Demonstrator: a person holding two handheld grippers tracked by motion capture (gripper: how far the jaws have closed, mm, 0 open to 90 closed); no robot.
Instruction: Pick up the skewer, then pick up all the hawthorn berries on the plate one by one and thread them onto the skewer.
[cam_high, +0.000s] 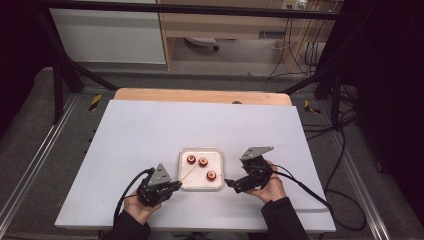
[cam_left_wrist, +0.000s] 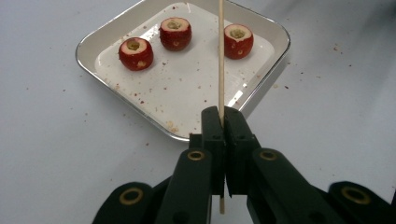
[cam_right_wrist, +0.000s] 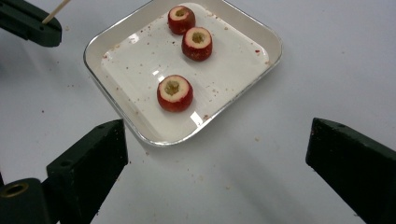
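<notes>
High view: a square white metal tray sits near the front edge of the white table with three cored red fruits in it, the left gripper at the tray's front-left corner, the right gripper at its front-right corner. Left gripper view: the left gripper is clamped on a thin wooden skewer that reaches over the tray. Right gripper view: the right gripper is spread wide with nothing between its jaws, just before the tray's front rim and the nearest fruit.

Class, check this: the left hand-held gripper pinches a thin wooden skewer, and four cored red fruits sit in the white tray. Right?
Not quite. The left hand-held gripper does pinch the skewer, but the tray holds three cored red fruits, as the left gripper view shows.
</notes>
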